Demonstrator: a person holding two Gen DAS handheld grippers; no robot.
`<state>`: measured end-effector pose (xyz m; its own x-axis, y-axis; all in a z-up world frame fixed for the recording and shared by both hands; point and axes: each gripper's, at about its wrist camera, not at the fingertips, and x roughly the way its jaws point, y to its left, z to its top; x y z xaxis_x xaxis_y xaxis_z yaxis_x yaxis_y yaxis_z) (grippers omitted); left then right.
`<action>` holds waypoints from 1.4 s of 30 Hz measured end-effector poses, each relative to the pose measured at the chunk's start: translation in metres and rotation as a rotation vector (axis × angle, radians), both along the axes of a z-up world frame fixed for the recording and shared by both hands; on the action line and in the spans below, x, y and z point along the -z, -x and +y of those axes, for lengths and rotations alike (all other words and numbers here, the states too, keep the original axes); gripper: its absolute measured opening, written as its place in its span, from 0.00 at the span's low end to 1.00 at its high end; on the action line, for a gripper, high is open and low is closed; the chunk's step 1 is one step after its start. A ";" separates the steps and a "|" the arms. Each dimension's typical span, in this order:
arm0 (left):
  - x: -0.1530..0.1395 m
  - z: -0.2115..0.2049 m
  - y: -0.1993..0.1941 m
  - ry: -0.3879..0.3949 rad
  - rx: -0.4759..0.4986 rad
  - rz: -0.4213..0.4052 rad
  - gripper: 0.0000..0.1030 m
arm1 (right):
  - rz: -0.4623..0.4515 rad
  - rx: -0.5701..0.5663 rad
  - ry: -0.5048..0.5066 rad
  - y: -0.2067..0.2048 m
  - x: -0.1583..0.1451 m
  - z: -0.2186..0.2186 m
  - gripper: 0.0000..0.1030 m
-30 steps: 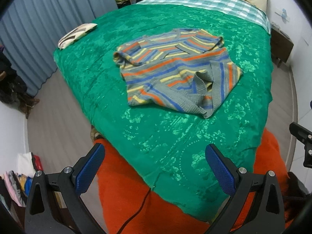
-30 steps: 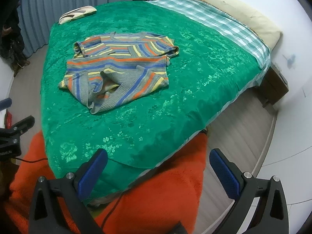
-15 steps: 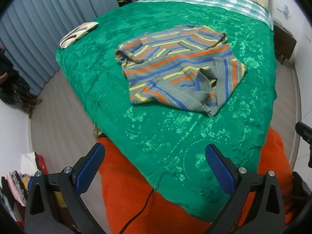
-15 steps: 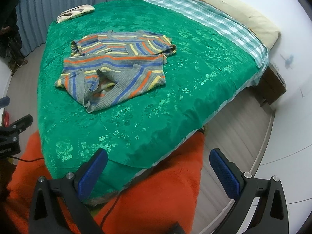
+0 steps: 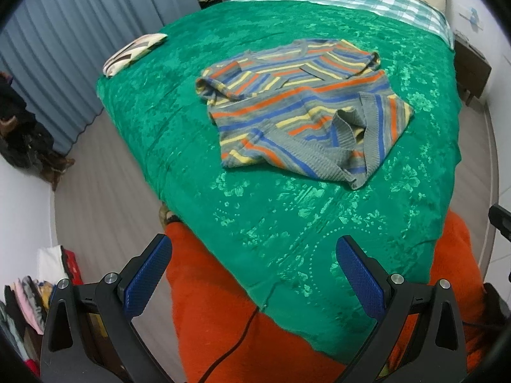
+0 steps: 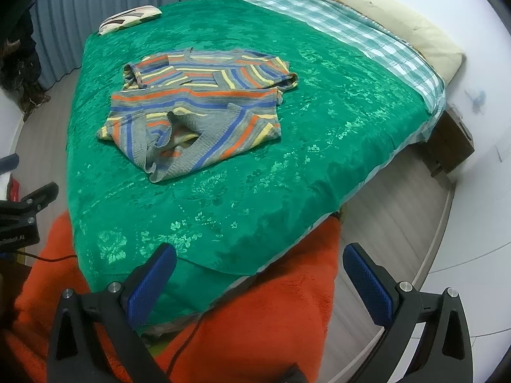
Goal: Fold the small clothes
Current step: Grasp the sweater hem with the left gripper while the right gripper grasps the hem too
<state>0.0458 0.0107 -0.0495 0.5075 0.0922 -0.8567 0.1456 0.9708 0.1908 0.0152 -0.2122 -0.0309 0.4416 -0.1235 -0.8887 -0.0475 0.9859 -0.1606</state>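
A small striped knit sweater in grey, orange, blue and yellow lies partly folded on the green bedspread, its lower part doubled over with a rumpled ribbed hem toward me. My left gripper hangs open over the bed's near corner, well short of the sweater. My right gripper is also open, held above the orange blanket at the foot of the bed. Nothing sits between either pair of fingers.
A folded cream and brown cloth lies at the far left corner of the bed. A checked sheet and pillow lie at the head. Grey curtains hang left; a wooden nightstand stands right. A black cable runs over the orange blanket.
Both grippers have drifted slightly nearer the bed, so the sweater sits a bit lower and larger in each view. The sweater itself has not moved. Both grippers stay open.
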 end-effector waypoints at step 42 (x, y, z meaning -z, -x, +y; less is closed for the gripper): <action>0.038 0.081 -0.073 0.380 0.586 0.113 0.02 | 0.004 -0.652 -0.319 -0.123 0.023 -0.060 0.02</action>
